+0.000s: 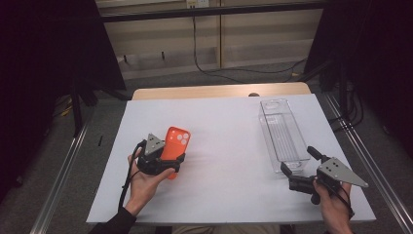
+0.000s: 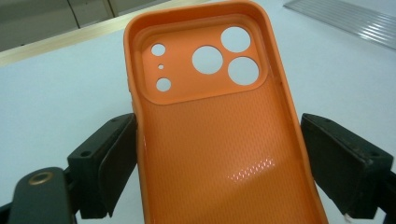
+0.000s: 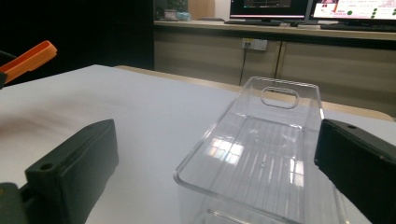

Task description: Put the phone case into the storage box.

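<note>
An orange phone case (image 1: 176,141) with its camera cut-outs at the far end is held tilted above the white table sheet (image 1: 224,185) at the left. My left gripper (image 1: 168,163) is shut on it; in the left gripper view both black jaws press the long sides of the orange phone case (image 2: 215,140), hollow side facing the camera. At the right lies a clear, empty plastic bin (image 1: 281,131) with its length running away from me. My right gripper (image 1: 298,160) stands open at the bin's near end, jaws either side of the clear bin (image 3: 261,154), not touching it.
A wooden table edge (image 1: 219,91) runs beyond the sheet's far side. Metal rails (image 1: 370,165) flank the table, with black cables (image 1: 214,73) on the floor behind. The orange case's edge (image 3: 28,59) shows far left in the right gripper view.
</note>
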`<state>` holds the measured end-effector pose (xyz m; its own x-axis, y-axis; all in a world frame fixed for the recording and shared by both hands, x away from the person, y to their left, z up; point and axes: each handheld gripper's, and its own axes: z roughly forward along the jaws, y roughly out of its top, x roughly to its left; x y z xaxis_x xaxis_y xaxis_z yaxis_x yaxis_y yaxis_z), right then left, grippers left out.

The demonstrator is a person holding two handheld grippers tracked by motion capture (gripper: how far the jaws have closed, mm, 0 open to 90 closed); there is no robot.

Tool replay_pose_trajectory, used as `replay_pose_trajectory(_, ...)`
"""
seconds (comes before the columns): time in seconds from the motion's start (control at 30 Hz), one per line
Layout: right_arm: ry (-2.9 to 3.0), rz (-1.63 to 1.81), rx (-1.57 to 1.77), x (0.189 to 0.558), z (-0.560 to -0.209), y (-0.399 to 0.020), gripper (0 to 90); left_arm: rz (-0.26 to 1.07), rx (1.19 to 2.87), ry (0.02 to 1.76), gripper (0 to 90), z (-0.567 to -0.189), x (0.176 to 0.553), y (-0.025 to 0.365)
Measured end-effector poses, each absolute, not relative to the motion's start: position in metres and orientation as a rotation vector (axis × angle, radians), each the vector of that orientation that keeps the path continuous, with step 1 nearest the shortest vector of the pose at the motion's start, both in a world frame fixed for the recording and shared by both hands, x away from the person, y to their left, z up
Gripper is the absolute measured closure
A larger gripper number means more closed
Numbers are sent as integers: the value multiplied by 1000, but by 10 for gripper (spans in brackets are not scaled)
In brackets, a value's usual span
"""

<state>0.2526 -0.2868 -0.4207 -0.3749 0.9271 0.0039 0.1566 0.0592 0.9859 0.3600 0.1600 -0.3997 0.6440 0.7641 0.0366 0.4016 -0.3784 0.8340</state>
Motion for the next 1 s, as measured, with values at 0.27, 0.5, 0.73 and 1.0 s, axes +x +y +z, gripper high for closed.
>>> replay_pose_trajectory(0.27,1694,1466,1077,260,-415,-271,0,527,2008,845,136,-397,352,147)
replay_pose_trajectory(0.5,1743,1461,1087,267,-414,-262,0,525,2022,812,136,-400,352,137)
replay_pose_trajectory(0.73,1773,1440,1078,272,-411,-253,0,522,2029,788,136,-403,351,125)
replay_pose_trajectory(1.0,1826,1437,1037,280,-407,-238,0,530,2033,746,137,-403,350,111)
